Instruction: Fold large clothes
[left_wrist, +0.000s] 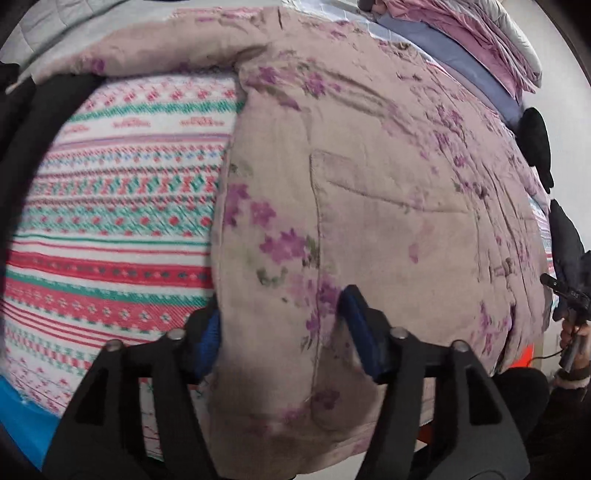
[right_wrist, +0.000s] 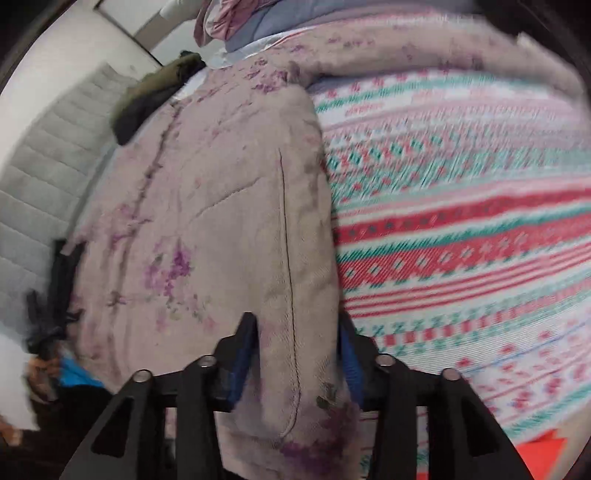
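Note:
A padded dusty-pink jacket with purple flowers (left_wrist: 369, 192) lies spread on a bed; it also fills the left half of the right wrist view (right_wrist: 207, 221). My left gripper (left_wrist: 280, 325) is shut on the jacket's thick bottom hem at its left corner, blue pads (left_wrist: 356, 317) on either side of the fabric. My right gripper (right_wrist: 299, 350) is shut on the jacket's hem at the other bottom corner, with the fabric bulging between its blue pads (right_wrist: 243, 354). One sleeve (left_wrist: 147, 48) stretches out along the far side. My right gripper also shows at the right edge of the left wrist view (left_wrist: 569, 302).
A bedspread with red, green and white knit-style bands (left_wrist: 110, 221) covers the bed (right_wrist: 461, 221). Folded pink and lilac bedding (left_wrist: 480, 44) is piled at the far end. Dark clothes (right_wrist: 147, 96) lie beside the jacket. A grey quilted wall panel (right_wrist: 44, 166) stands at the side.

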